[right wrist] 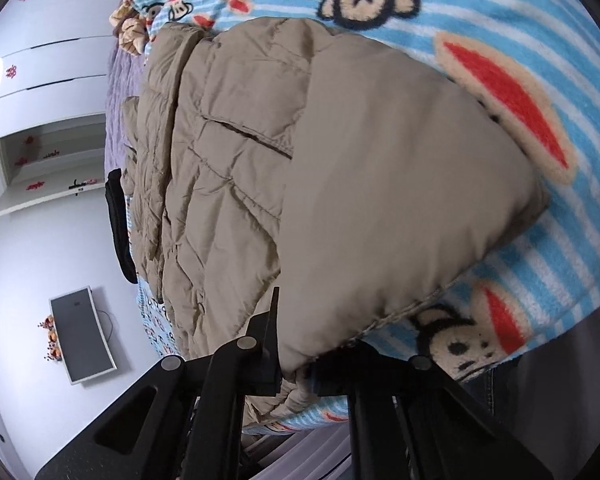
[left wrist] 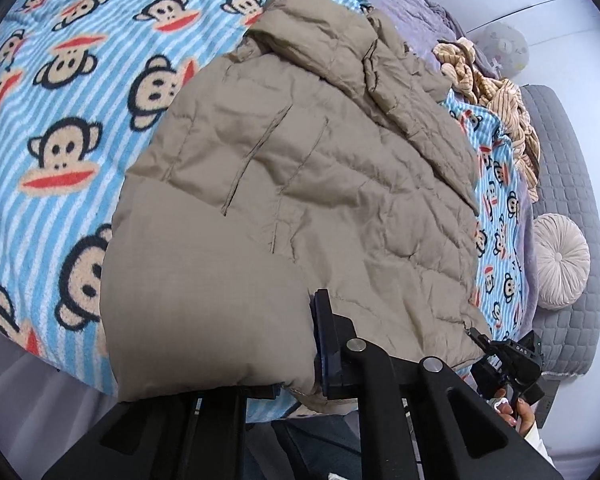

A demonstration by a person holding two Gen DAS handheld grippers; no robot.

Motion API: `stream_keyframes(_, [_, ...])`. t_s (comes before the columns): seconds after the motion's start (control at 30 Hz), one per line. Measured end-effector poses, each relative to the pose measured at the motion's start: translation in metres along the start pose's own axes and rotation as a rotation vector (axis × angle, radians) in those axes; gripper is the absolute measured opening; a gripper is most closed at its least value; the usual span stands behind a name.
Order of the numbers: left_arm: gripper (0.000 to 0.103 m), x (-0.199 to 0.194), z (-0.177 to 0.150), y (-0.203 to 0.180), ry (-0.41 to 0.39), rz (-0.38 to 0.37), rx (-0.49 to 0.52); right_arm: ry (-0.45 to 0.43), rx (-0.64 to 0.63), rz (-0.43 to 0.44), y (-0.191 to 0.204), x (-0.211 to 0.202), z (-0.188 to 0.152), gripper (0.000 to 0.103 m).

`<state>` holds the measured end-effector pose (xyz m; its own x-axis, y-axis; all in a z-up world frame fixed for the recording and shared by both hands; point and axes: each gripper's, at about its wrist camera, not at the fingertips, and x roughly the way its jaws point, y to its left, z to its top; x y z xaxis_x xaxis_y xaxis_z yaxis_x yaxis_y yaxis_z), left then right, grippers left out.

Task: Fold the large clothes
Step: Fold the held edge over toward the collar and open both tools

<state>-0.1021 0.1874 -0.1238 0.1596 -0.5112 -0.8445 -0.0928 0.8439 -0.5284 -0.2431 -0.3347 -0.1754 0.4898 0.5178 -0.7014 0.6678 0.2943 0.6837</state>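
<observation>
A large tan quilted puffer jacket (left wrist: 300, 168) lies on the monkey-print blanket (left wrist: 60, 120), its hood end far from me. In the left wrist view my left gripper (left wrist: 300, 384) is shut on the jacket's near hem, with one finger (left wrist: 328, 340) showing and the other buried under the fabric. My right gripper (left wrist: 504, 360) appears there too, at the hem's right corner, with a hand (left wrist: 518, 412) behind it. In the right wrist view the right gripper (right wrist: 296, 376) pinches the jacket (right wrist: 340, 184) at its bunched near edge, which is lifted a little off the blanket (right wrist: 540, 260).
A tan striped garment (left wrist: 492, 92) lies crumpled at the blanket's far right. A round pleated cushion (left wrist: 560, 260) rests on a grey quilted pad (left wrist: 560, 140). A black cloth (right wrist: 118, 220) hangs off the bed's far side. White cabinets (right wrist: 48, 92) and a screen (right wrist: 82, 334) stand beyond.
</observation>
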Motion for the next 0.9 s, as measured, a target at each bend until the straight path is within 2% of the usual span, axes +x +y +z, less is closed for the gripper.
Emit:
stream_keyframes(0.2, [0.014,-0.029,0.035,-0.035,-0.111,0.005,0.022,0.001,-0.106,-0.007,0.048,-0.014,0.023,0.009])
stream_keyframes(0.33, [0.014,-0.047,0.066,-0.068,-0.199,0.009,0.044,-0.011,-0.219,0.013,0.095,-0.025,0.046,0.008])
stream_keyframes(0.5, [0.014,-0.068,0.109,-0.113,-0.323,0.022,0.094,-0.042,-0.396,-0.002,0.164,-0.030,0.071,0.007])
stream_keyframes(0.6, [0.014,-0.075,0.131,-0.128,-0.390,0.023,0.104,-0.063,-0.492,0.003,0.203,-0.034,0.088,0.007])
stream_keyframes(0.73, [0.014,-0.065,0.165,-0.134,-0.418,0.043,0.092,-0.076,-0.581,0.008,0.249,-0.027,0.114,0.007])
stream_keyframes(0.9, [0.014,-0.037,0.207,-0.134,-0.414,0.085,0.101,-0.096,-0.636,-0.033,0.284,0.000,0.143,0.007])
